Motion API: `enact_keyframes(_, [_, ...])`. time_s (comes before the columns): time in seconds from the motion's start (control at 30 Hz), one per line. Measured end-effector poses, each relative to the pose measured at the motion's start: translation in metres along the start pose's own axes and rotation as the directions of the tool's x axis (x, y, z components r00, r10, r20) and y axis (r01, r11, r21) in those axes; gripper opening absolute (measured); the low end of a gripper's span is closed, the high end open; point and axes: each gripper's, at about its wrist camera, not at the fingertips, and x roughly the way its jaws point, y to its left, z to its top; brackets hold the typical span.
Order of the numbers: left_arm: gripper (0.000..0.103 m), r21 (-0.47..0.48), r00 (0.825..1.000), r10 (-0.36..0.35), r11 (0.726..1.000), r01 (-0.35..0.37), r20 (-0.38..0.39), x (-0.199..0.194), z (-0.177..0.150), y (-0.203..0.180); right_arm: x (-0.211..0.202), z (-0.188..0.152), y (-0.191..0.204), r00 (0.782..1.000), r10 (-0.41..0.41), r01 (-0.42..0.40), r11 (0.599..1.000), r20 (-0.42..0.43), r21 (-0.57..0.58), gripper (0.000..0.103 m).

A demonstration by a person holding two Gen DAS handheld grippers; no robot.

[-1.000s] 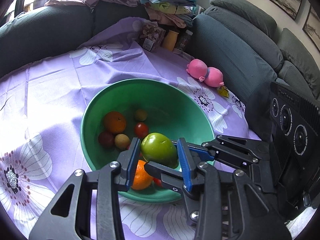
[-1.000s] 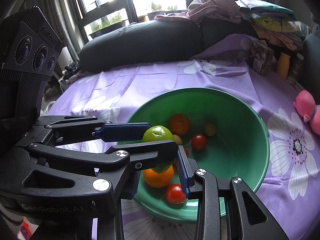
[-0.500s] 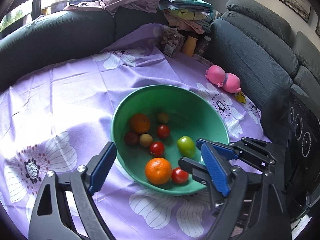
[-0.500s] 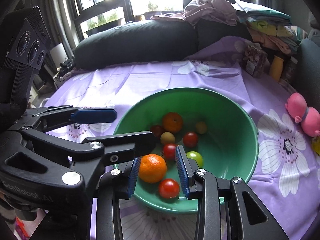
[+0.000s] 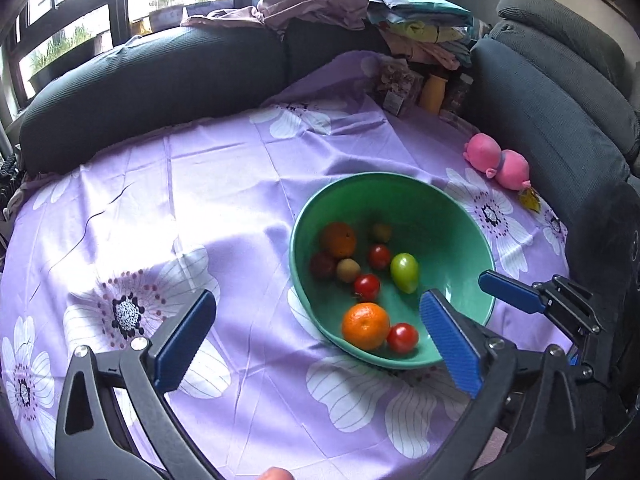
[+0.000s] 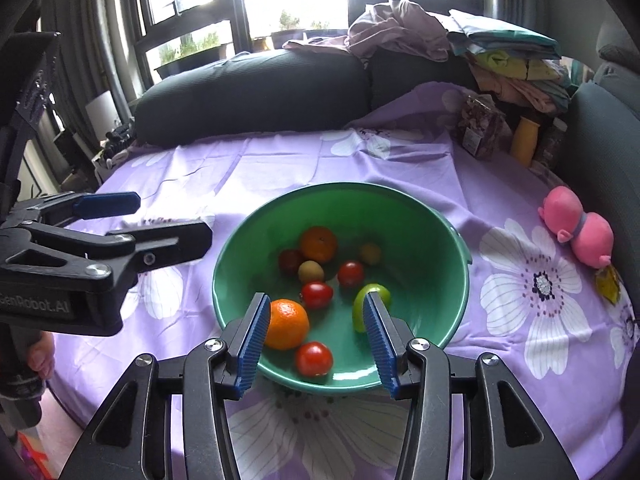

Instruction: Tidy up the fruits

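Two grippers hang over a purple cloth (image 5: 248,184) with white flowers. Both are wide open and hold nothing. The left gripper (image 5: 316,344) is near the bowl's rim at 7 o'clock. The right gripper (image 6: 316,340) is at the bowl's 6 o'clock edge.

All the fruit sits in the green bowl (image 6: 436,240). A big orange (image 6: 286,324) and a red tomato (image 6: 314,359) lie near 6 o'clock. A green apple (image 6: 376,298) lies toward 4 o'clock, partly behind a blue pad. A darker orange (image 6: 319,244) sits at 12 o'clock among small fruits. A pink toy (image 6: 580,228) lies at 3 o'clock, well apart from the bowl.
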Motion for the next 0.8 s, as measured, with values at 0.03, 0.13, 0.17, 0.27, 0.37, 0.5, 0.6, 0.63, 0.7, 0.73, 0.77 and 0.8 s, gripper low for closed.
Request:
enact_keyframes(0.03, [0.102, 0.007, 1.000, 0.007, 1.000, -0.006, -0.010, 0.001, -0.001, -0.002, 0.000, 0.000, 0.000, 1.000, 0.000, 0.000, 1.000, 0.000, 0.000, 0.049])
enact_keyframes(0.13, [0.102, 0.033, 1.000, 0.001, 0.999, -0.001, -0.001, -0.003, -0.003, -0.007, -0.004, -0.001, -0.001, 1.000, -0.007, 0.007, 1.000, 0.003, -0.002, 0.049])
enact_keyframes(0.17, [0.102, 0.034, 1.000, 0.005, 0.999, -0.005, 0.005, -0.004, -0.004, -0.008, -0.006, -0.001, -0.002, 1.000, -0.009, 0.009, 1.000, 0.003, -0.001, 0.049])
enact_keyframes(0.27, [0.102, 0.032, 0.999, 0.042, 0.999, -0.043, 0.020, -0.008, -0.001, -0.010, -0.010, 0.001, -0.004, 1.000, -0.010, 0.010, 1.000, 0.005, -0.007, 0.049])
enact_keyframes(0.37, [0.102, 0.042, 0.999, 0.050, 0.998, -0.050, 0.010, -0.009, 0.003, -0.013, -0.013, 0.003, -0.006, 1.000, -0.017, 0.017, 1.000, 0.008, -0.009, 0.049])
enact_keyframes(0.5, [0.102, 0.061, 0.995, 0.105, 0.993, -0.105, 0.004, -0.007, 0.005, -0.018, -0.017, 0.007, -0.008, 1.000, -0.021, 0.021, 1.000, 0.017, -0.012, 0.049])
enact_keyframes(0.6, [0.102, 0.062, 0.991, 0.134, 0.989, -0.133, -0.011, -0.004, 0.006, -0.017, -0.018, 0.007, -0.008, 1.000, -0.025, 0.025, 0.999, 0.019, -0.020, 0.049])
enact_keyframes(0.63, [0.102, 0.065, 0.990, 0.143, 0.988, -0.142, -0.014, -0.003, 0.006, -0.017, -0.018, 0.007, -0.008, 0.999, -0.027, 0.028, 0.999, 0.019, -0.022, 0.049])
enact_keyframes(0.7, [0.102, 0.074, 0.986, 0.165, 0.984, -0.163, -0.016, -0.002, 0.006, -0.018, -0.018, 0.007, -0.007, 0.999, -0.027, 0.028, 0.999, 0.018, -0.021, 0.049])
enact_keyframes(0.73, [0.102, 0.077, 0.986, 0.167, 0.983, -0.165, -0.018, -0.002, 0.005, -0.018, -0.018, 0.007, -0.008, 0.999, -0.028, 0.029, 0.999, 0.018, -0.021, 0.049])
enact_keyframes(0.77, [0.102, 0.081, 0.986, 0.165, 0.983, -0.163, -0.021, -0.001, 0.005, -0.018, -0.018, 0.008, -0.008, 0.999, -0.029, 0.029, 0.999, 0.018, -0.021, 0.049])
enact_keyframes(0.8, [0.102, 0.084, 0.986, 0.167, 0.983, -0.165, -0.021, -0.001, 0.006, -0.019, -0.018, 0.008, -0.008, 0.999, -0.029, 0.030, 0.999, 0.018, -0.021, 0.049])
